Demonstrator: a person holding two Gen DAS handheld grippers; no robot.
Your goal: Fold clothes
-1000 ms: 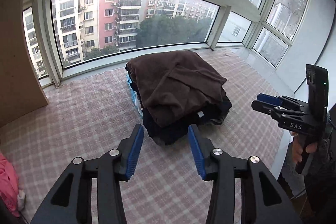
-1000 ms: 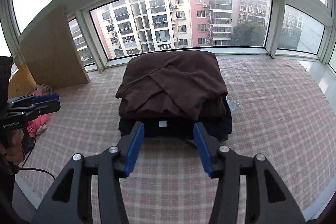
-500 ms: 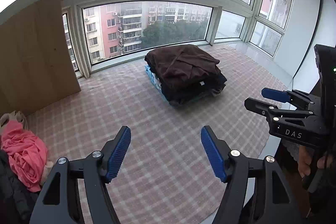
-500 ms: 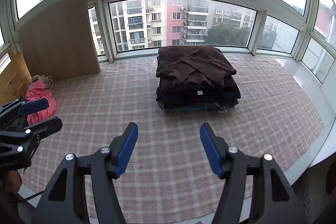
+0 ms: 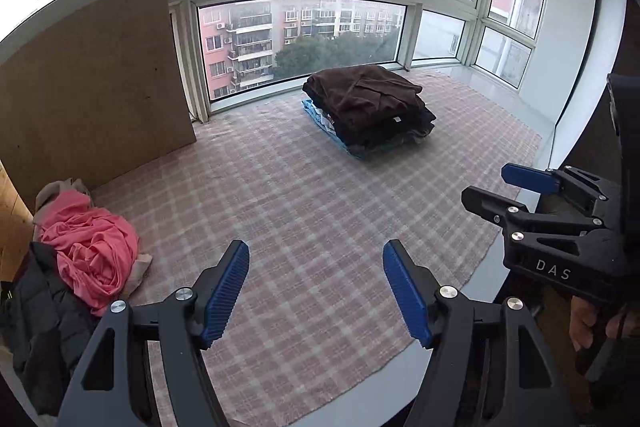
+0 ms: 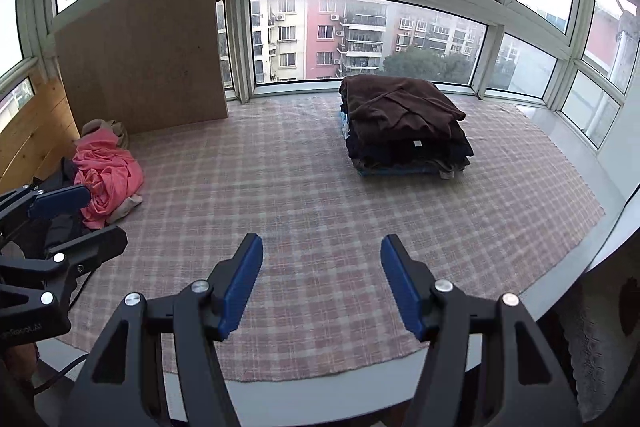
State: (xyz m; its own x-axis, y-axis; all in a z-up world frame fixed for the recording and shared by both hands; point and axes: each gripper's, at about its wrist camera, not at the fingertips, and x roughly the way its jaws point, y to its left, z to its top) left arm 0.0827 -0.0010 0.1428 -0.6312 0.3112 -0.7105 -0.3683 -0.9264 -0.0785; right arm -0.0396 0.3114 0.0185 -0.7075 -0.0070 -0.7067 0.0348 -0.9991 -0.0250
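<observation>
A stack of folded dark clothes (image 5: 368, 107), brown garment on top, lies on the checked cloth at the back by the window; it also shows in the right wrist view (image 6: 404, 125). A heap of unfolded clothes, with a crumpled pink garment (image 5: 90, 247) on top, lies at the left; the right wrist view shows it too (image 6: 106, 179). My left gripper (image 5: 316, 287) is open and empty, held over the near part of the cloth. My right gripper (image 6: 322, 287) is open and empty, also far from both piles.
A pink checked cloth (image 5: 304, 211) covers the platform up to a bay window. A brown board (image 5: 88, 83) leans at the back left. A black jacket (image 5: 40, 315) lies beside the pink garment. The platform's pale rim (image 6: 616, 219) runs on the right.
Both grippers have pulled back and away from the folded stack, which now sits far off. Both jaws have opened wider. The pink heap has come into view.
</observation>
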